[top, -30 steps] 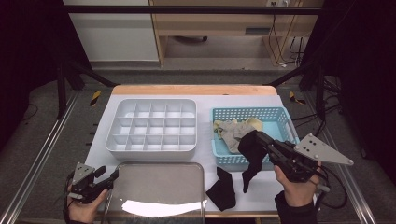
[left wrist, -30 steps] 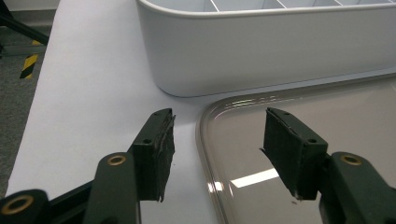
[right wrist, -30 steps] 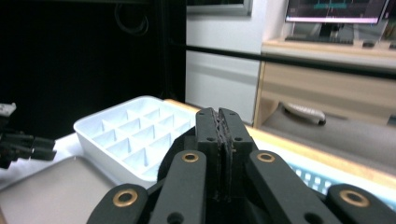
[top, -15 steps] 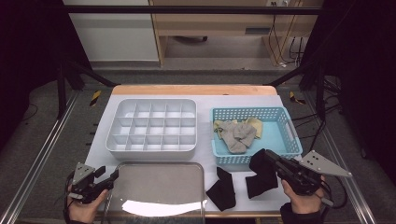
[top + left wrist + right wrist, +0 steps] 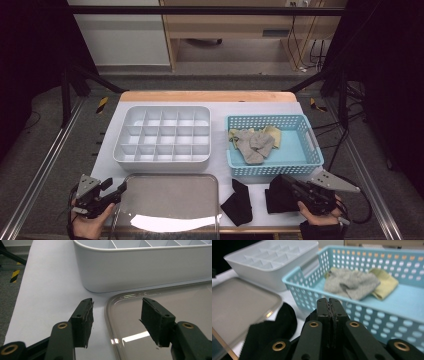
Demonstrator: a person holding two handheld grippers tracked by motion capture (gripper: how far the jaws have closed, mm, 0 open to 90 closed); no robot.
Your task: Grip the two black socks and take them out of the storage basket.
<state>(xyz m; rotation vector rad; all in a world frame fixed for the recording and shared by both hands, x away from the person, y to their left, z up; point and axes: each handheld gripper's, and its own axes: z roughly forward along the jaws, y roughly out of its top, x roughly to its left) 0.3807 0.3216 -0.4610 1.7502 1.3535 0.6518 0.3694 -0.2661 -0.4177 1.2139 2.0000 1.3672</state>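
While the left gripper (image 5: 116, 190) is idling with jaws spread at the tray (image 5: 170, 200) corner, the right gripper (image 5: 283, 184) is pinching a black sock (image 5: 276, 196) against the table (image 5: 220, 107), just beside the blue basket (image 5: 274, 169).

A white table top (image 5: 165, 97) with a wooden far edge stands on grey carpeted floor (image 5: 45, 150). At 12 o'clock beyond it, a light wooden cabinet (image 5: 235, 25) sits beside a white wall panel (image 5: 120, 35). Cables (image 5: 305, 35) hang at 1 o'clock. Black curtains (image 5: 30, 60) darken 9 and 3 o'clock. Metal rails (image 5: 40, 175) run along both sides. Yellow-black tape (image 5: 102, 104) marks the floor at 10 o'clock.
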